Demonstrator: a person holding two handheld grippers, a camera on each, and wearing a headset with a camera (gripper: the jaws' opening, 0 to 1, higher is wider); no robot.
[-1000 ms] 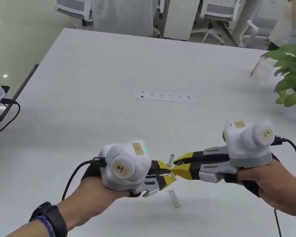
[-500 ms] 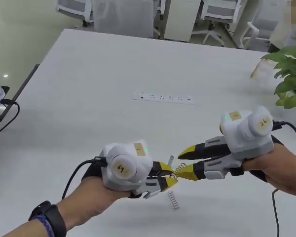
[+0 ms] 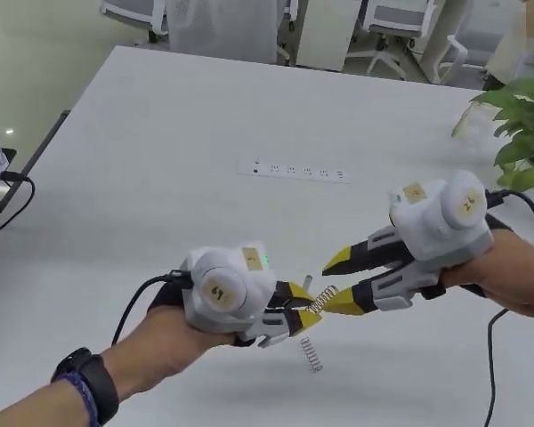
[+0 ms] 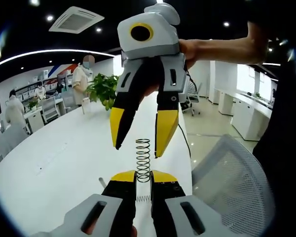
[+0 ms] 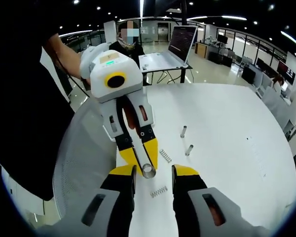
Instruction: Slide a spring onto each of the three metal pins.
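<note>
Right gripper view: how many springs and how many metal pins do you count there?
Springs: 3, one in the tongs of the left gripper, two lying on the table
Metal pins: 2, on the table
Total: 5

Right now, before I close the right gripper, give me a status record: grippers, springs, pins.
left gripper: shut on the held spring, which rises from its jaws
right gripper: open, one jaw on each side of the held spring's free end
loose springs: two, lying flat on the table
pins: two upright on the table, bare
pin inside held spring: cannot tell
</note>
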